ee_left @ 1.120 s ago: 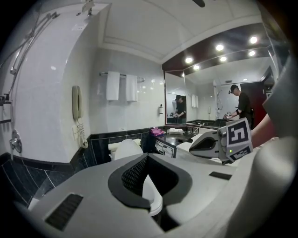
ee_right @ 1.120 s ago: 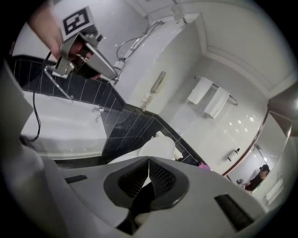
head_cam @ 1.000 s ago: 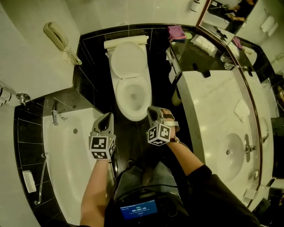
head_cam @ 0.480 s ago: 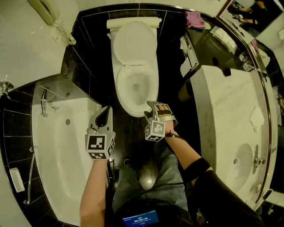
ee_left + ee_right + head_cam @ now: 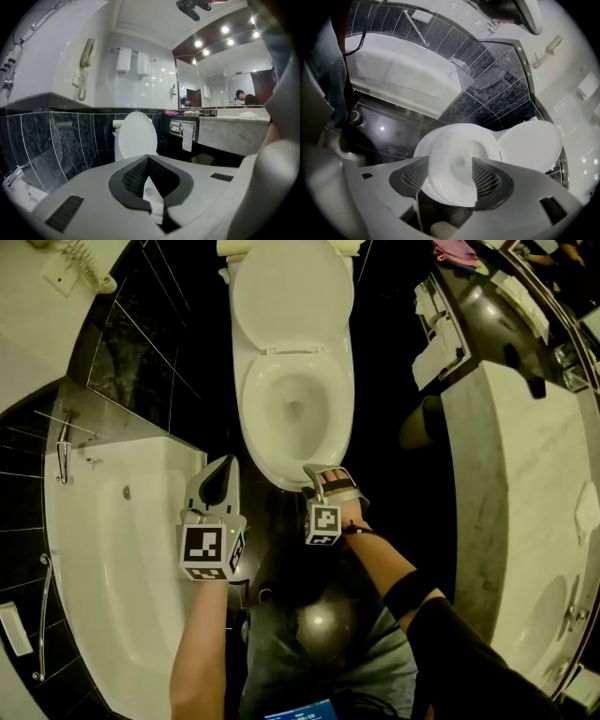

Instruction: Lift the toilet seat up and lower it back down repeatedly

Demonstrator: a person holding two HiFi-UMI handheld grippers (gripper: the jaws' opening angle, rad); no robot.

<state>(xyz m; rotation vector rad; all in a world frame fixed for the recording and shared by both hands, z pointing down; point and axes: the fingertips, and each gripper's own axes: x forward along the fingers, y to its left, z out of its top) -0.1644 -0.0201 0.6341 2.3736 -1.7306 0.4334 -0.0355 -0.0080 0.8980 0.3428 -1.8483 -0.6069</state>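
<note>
The white toilet stands at the top middle with its lid [image 5: 291,292] raised against the tank and its seat ring [image 5: 255,418] lying down on the bowl. My right gripper [image 5: 314,472] is at the seat's front rim and tilts steeply down. Its jaws have just been opening and now stand wide and open [image 5: 450,161], with the front of the seat [image 5: 429,145] showing between the pads, which do not press on it. My left gripper [image 5: 223,467] hovers left of the bowl's front, shut with nothing in it [image 5: 148,158]. It points level toward the raised lid [image 5: 137,136].
A white bathtub [image 5: 103,549] fills the left side, with dark tiled wall behind it. The marble vanity [image 5: 534,474] runs down the right, with a small bin [image 5: 422,423] and paper holders [image 5: 436,334] beside the toilet. The person's knee [image 5: 319,624] is just behind the grippers.
Both grippers have sunk toward the toilet's front and the view has closed in on it. The right gripper has tipped downward and reached the seat's front rim.
</note>
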